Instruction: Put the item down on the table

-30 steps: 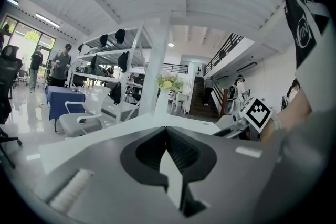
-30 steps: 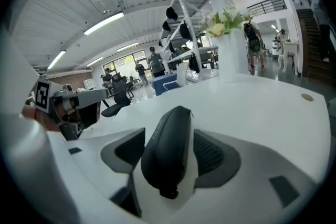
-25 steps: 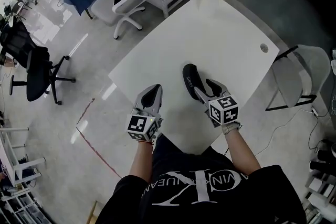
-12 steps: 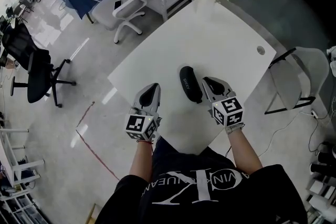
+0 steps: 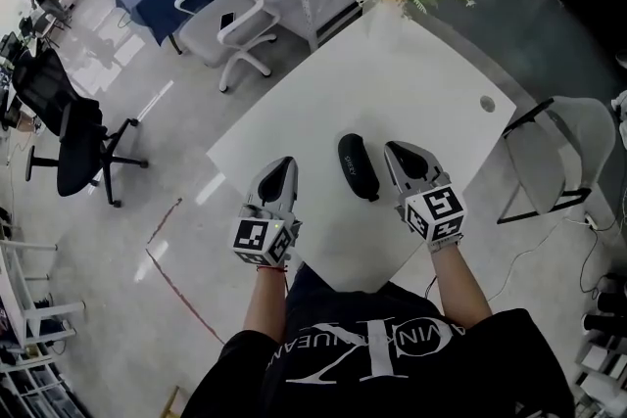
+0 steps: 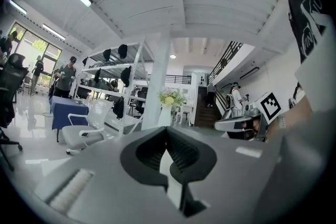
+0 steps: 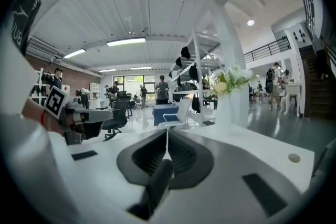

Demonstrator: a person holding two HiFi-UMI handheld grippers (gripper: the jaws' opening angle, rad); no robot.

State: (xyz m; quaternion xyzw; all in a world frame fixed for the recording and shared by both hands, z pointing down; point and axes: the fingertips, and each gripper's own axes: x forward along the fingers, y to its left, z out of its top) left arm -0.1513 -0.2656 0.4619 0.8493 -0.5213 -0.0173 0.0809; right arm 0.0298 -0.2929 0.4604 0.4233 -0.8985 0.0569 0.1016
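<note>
As the black item (image 5: 358,167) lies between them, left gripper (image 5: 281,165) and right gripper (image 5: 399,152) point forward, jaws pressed together.

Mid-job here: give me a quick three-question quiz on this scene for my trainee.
1. True or false: the right gripper is clamped on the black case.
2. Where does the black case lie? A) on the white table, between the two grippers; B) on a chair seat; C) against the flower vase.
3. Fill in: the jaws of the left gripper are ____.

Key: 1 false, the case lies free beside the gripper's empty, shut jaws. 2 A. 3 shut.
</note>
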